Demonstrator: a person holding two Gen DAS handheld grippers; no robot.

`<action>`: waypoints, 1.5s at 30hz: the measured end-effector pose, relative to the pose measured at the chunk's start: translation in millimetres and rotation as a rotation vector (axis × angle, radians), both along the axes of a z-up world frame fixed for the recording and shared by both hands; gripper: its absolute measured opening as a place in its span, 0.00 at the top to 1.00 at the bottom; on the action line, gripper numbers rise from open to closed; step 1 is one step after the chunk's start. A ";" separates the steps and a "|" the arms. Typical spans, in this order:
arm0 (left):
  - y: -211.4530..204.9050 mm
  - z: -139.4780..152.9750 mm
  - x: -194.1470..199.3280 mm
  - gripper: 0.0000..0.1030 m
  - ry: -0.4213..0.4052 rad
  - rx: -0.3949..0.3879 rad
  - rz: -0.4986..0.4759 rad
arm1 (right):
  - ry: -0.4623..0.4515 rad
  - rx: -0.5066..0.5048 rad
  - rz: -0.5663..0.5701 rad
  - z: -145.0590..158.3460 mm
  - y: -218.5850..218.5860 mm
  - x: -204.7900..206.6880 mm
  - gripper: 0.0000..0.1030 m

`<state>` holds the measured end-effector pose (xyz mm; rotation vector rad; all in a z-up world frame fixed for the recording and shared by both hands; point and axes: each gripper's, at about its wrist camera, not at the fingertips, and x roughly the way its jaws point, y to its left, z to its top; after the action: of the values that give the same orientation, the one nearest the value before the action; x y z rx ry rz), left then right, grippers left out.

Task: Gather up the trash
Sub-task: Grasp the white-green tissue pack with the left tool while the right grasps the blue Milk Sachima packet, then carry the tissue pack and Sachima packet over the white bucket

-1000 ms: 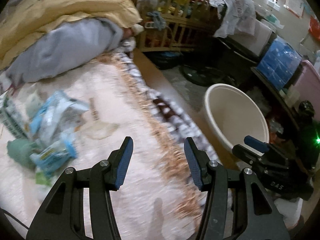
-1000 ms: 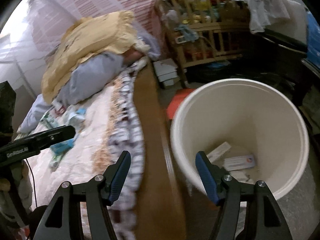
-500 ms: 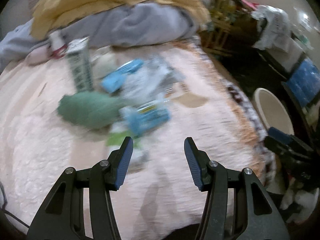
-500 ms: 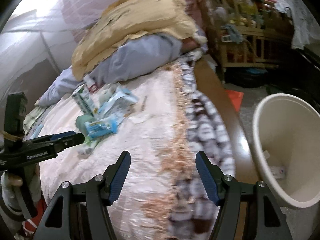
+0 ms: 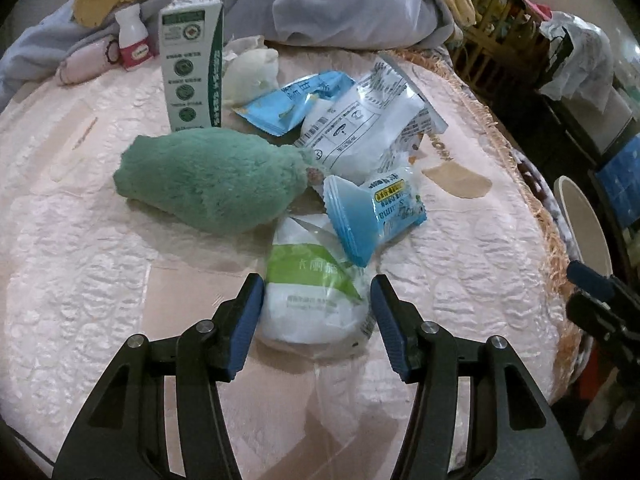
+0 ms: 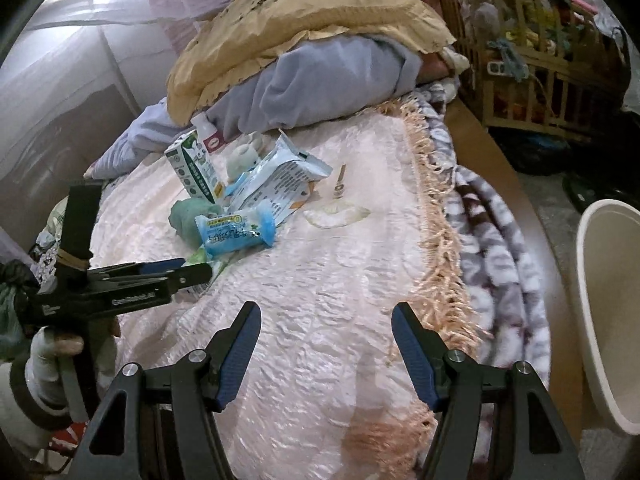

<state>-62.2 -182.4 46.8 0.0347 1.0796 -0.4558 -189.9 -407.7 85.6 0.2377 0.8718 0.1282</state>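
A heap of trash lies on the pink bedspread [image 5: 80, 240]. It holds a white-and-green packet [image 5: 316, 300], a blue packet [image 5: 376, 216], a large white wrapper [image 5: 360, 128], a blue wrapper [image 5: 296, 104] and a green-and-white carton [image 5: 192, 64]. My left gripper [image 5: 318, 320] is open and reaches down over the white-and-green packet, which lies between its pads without being squeezed. My right gripper [image 6: 326, 344] hangs open over bare bedspread, with the blue packet [image 6: 236, 232] and carton [image 6: 194, 172] well ahead to its left. The cream bin [image 6: 608, 312] stands beside the bed.
A green plush item [image 5: 208, 184] lies against the heap, with a small white bottle [image 5: 134, 40] behind it. Grey and yellow bedding [image 6: 304, 40] is piled at the head of the bed. A flat clear wrapper [image 6: 336, 214] lies apart. A wooden crib [image 6: 532, 60] stands past the bed's fringed edge.
Both grippers swung away from the cream bin and back over the bed. The left one came down onto the heap until the white-and-green packet lay between its jaws.
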 end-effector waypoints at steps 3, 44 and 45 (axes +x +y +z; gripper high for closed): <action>4.8 -4.0 2.9 0.60 0.020 -0.037 -0.001 | 0.010 0.003 0.017 -1.9 7.3 8.1 0.36; 27.2 31.2 -38.1 0.75 -0.024 -0.102 -0.106 | 0.106 -0.137 0.178 -35.6 68.3 95.3 0.68; 23.8 32.8 -38.9 0.75 -0.026 -0.108 -0.111 | 0.091 -0.137 0.176 -33.2 66.9 89.8 0.71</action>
<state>-101.1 -158.6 79.7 0.0056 1.0294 -0.6116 -100.1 -340.8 52.4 0.0390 0.9874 0.2217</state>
